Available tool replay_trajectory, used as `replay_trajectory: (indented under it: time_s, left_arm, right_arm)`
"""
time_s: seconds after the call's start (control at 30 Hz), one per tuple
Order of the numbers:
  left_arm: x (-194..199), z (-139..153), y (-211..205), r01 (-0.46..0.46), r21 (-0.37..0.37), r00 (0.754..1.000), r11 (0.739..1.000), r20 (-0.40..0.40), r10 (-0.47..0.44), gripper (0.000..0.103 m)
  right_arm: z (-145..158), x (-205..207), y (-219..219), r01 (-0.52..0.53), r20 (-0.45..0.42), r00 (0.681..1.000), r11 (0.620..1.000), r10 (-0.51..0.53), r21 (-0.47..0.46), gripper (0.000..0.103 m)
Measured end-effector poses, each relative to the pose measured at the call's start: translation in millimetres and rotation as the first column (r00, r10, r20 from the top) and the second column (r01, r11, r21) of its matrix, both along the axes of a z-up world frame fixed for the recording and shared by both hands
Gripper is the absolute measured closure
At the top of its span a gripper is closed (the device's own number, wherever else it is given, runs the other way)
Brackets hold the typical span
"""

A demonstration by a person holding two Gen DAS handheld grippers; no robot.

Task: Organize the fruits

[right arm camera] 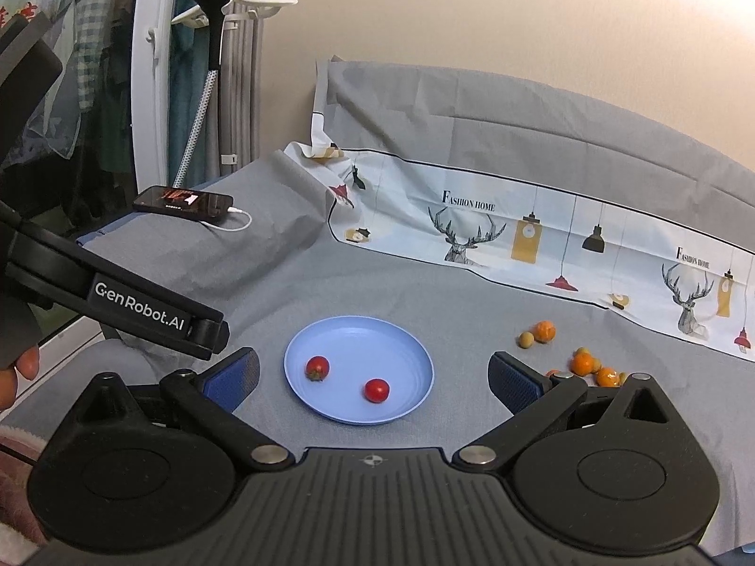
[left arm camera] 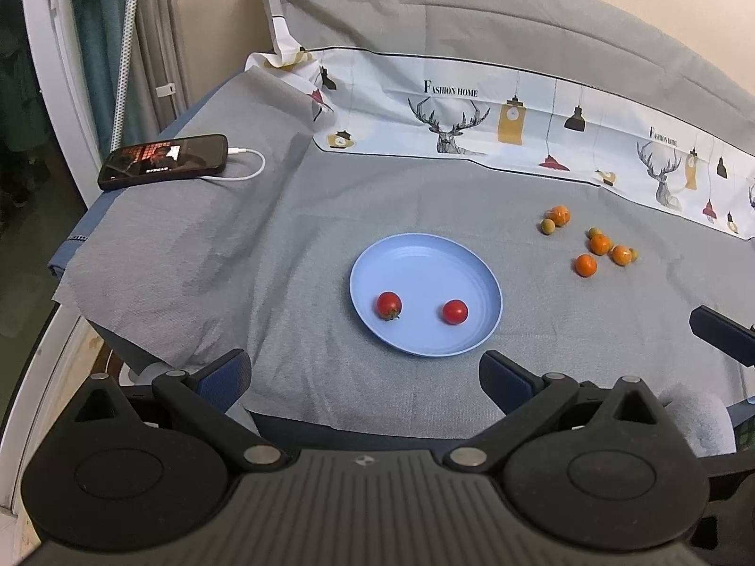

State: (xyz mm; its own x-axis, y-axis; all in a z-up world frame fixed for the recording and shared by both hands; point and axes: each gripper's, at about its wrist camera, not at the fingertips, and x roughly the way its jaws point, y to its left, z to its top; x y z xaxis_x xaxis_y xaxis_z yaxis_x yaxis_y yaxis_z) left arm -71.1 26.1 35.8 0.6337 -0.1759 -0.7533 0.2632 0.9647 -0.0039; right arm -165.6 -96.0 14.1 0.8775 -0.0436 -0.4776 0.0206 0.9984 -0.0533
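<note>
- Grey cloth (left arm camera: 292, 245) covers the whole work surface and runs up the back, with a printed strip of deer and hanging lamps (left arm camera: 472, 113) folded across it
- Beyond the left edge we see a white frame, curtains and hanging clothes; a black phone (left arm camera: 163, 160) lies on the cloth there with a white cable (left arm camera: 245, 165) plugged in
- We hold the left gripper (left arm camera: 365, 377) low over the near edge, its blue-padded jaws spread wide, empty and touching nothing
- We hold the right gripper (right arm camera: 373, 377) the same way: jaws wide apart with nothing between them
- Between the jaws in both views we see the blue plate (left arm camera: 424, 254), resting flat on the cloth
- Two cherry tomatoes (left arm camera: 389, 304) sit on the plate's near half, apart from each other
- To the right of the plate, well apart from it, small oranges (left arm camera: 600, 244) and a few little greenish-tan fruits (left arm camera: 547, 226) lie loose on the cloth in a scattered cluster
- From the right wrist view, the left gripper's black body marked "GenRobot.AI" crosses the left side, fingertips showing below it
</note>
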Motion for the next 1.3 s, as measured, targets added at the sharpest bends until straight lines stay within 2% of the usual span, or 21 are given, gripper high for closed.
replay_trajectory:
  time_s: [0.4,0.63,0.83,1.03,1.13,1.2,1.3]
  left_arm:
    - [21,-15,-4,-0.006,0.017,0.999,1.000,-0.052,0.007,0.000]
    - [37,-24,-8,-0.016,0.055,0.997,0.998,-0.075,0.020,0.000]
    - [54,-29,-20,-0.020,0.090,0.995,0.996,-0.094,0.029,0.000]
    - [79,-37,-49,0.017,0.103,0.989,0.995,-0.150,-0.002,0.000]
    - [95,-41,-70,0.045,0.095,0.983,0.994,-0.182,-0.027,0.000]
    - [108,-44,-87,0.067,0.093,0.978,0.993,-0.204,-0.047,0.000]
    - [129,-50,-117,0.101,0.100,0.971,0.990,-0.225,-0.077,0.000]
  right_arm:
    - [-12,18,-6,0.007,-0.055,0.998,1.000,-0.006,0.021,0.001]
    - [-25,33,-12,-0.003,-0.094,0.996,0.998,0.008,0.057,0.001]
    - [-39,45,-27,0.032,-0.123,0.992,0.994,-0.019,0.107,0.001]
    - [-59,60,-60,0.136,-0.168,0.980,0.974,-0.105,0.183,0.001]
    - [-73,70,-86,0.228,-0.188,0.963,0.953,-0.191,0.199,0.001]
    - [-83,77,-108,0.306,-0.198,0.943,0.931,-0.268,0.198,0.001]
    - [-103,86,-147,0.446,-0.213,0.889,0.873,-0.406,0.198,0.001]
